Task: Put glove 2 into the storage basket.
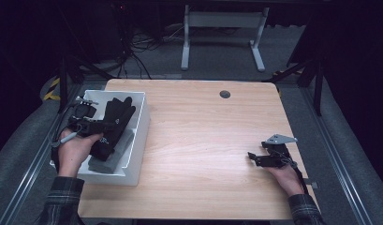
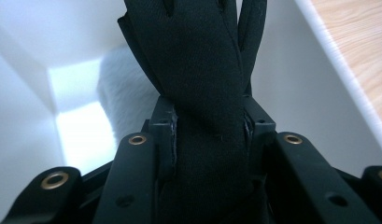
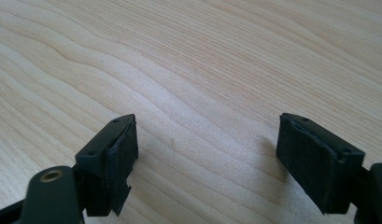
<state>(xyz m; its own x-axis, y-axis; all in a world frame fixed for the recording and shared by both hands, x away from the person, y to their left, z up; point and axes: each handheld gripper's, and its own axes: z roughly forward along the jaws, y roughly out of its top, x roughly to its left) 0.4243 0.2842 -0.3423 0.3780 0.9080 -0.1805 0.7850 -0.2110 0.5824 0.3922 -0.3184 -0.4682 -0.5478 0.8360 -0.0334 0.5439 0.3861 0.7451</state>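
My left gripper (image 2: 208, 135) clamps one black glove (image 2: 202, 70), pads pressed to both its sides, over the white bin (image 1: 141, 123) | my right gripper (image 3: 205, 154) rests spread wide on the wooden table (image 1: 208, 140), holding nothing | count: one glove, one grey pad (image 1: 109, 157) in the bin | bin walls close around the glove

Your left gripper (image 1: 93, 125) has its fingers (image 2: 163, 128) closed tight on a black glove (image 2: 205, 70); your right gripper (image 1: 260, 157) rests low, fingers (image 3: 116, 163) wide apart.
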